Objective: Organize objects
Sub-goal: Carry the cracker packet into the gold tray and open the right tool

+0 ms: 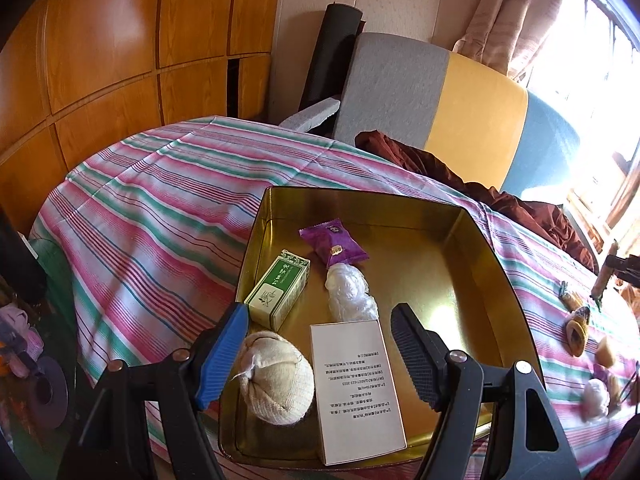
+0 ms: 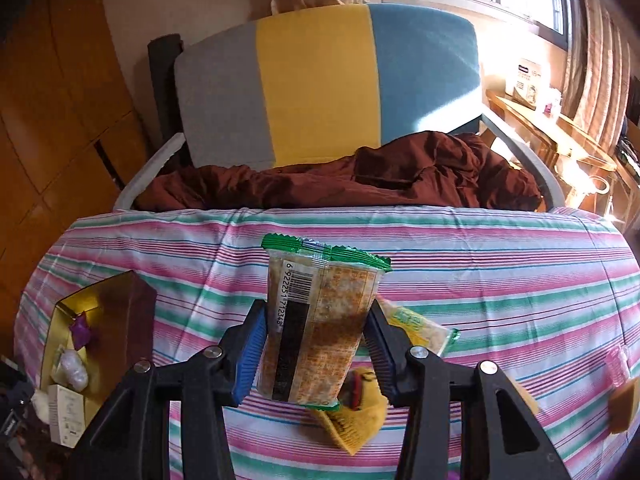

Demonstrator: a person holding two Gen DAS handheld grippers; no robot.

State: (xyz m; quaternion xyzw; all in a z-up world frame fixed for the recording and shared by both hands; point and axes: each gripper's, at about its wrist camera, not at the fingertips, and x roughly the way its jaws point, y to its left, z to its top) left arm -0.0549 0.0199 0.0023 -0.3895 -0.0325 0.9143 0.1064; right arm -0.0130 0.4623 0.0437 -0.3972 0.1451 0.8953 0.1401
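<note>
Gripping a snack packet upright above the cloth, the right gripper is clenching its sides; the tin is lying well to its left. Over that tin, the left gripper is gaping, released.

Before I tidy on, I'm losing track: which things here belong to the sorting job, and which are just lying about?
Job: gold tin; green box, purple sachet, white box inside it; snack packet in right gripper.

Lying about: striped armchair, brown cloth, curtain.
</note>
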